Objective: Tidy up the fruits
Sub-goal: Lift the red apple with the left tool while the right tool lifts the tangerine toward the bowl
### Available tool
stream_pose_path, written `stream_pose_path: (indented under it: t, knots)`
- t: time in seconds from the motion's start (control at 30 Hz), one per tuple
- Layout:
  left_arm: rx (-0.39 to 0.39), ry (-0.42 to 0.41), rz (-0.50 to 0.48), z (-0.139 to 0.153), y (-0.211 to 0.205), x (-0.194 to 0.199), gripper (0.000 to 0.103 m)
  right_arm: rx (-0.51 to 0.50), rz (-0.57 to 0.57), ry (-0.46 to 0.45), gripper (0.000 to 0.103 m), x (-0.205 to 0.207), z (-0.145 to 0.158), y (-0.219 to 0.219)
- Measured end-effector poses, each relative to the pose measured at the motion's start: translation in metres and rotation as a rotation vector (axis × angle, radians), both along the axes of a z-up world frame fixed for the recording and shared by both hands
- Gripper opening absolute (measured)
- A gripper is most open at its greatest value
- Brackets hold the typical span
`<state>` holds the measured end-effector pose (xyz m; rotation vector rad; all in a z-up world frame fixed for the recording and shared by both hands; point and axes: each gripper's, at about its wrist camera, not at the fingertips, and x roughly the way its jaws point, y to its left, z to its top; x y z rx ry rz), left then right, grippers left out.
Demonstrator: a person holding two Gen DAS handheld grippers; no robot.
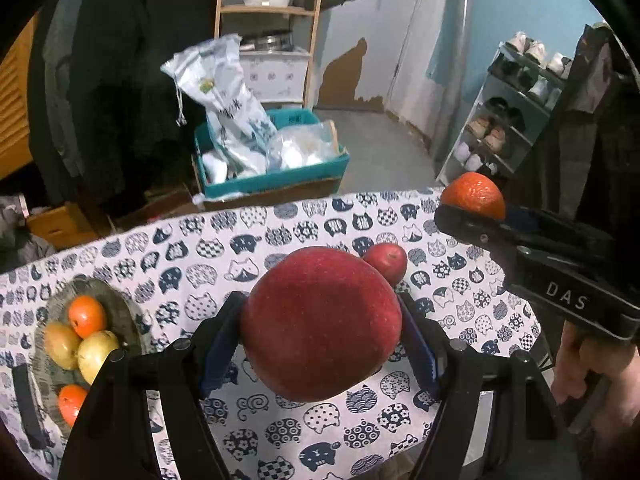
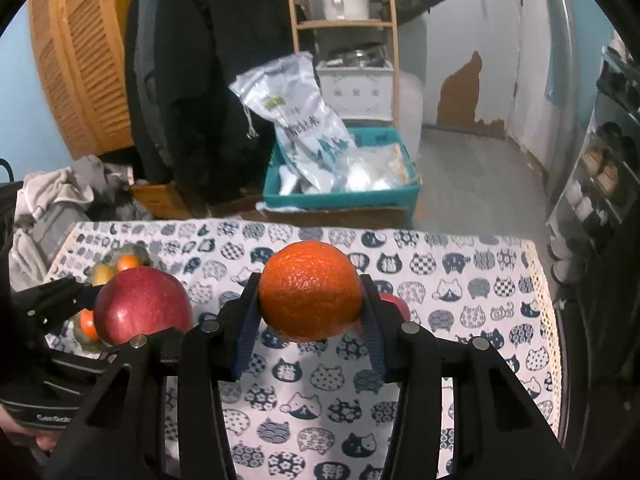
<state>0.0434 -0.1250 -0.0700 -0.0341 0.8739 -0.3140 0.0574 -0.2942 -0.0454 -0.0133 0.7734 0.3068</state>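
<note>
Red apple [image 1: 320, 320], orange [image 2: 310, 290], navy-and-white cat-patterned tablecloth [image 2: 460, 288].

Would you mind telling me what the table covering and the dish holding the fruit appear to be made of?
The table covering looks like a thin woven cloth, matte, printed with navy cat faces; a perforated lace-like edge shows on one side. The dish looks grey-green and mottled, perhaps glazed ceramic or stone; the material is hard to confirm from here.

Beyond the right fingers [image 2: 372, 304], a small red fruit [image 2: 396, 306] shows only a sliver behind the orange [image 2: 310, 290]. Left of the left fingers [image 1: 224, 340], the plate [image 1: 120, 300] is partly covered (its lowest orange fruit [image 1: 72, 402] too).
</note>
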Motion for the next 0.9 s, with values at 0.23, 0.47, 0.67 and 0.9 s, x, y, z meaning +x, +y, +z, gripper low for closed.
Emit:
stream_pose_path:
  t: [0.23, 0.47, 0.67, 0.9]
  knots:
    - [-0.029, -0.019, 0.012, 0.016, 0.017, -0.009, 0.076, 0.008, 0.035, -0.024, 0.045, -0.007, 0.014, 0.018]
    - [-0.045, -0.037, 0.039, 0.024, 0.036, -0.016, 0.076, 0.018, 0.067, -0.039, 0.045, -0.008, 0.022, 0.035]
    - [-0.058, -0.048, 0.074, 0.028, 0.057, -0.021, 0.076, 0.023, 0.096, -0.033, 0.045, -0.006, 0.024, 0.055]
    - [-0.067, -0.047, 0.127, 0.025, 0.086, -0.026, 0.076, 0.019, 0.147, -0.038, 0.045, -0.003, 0.029, 0.088]
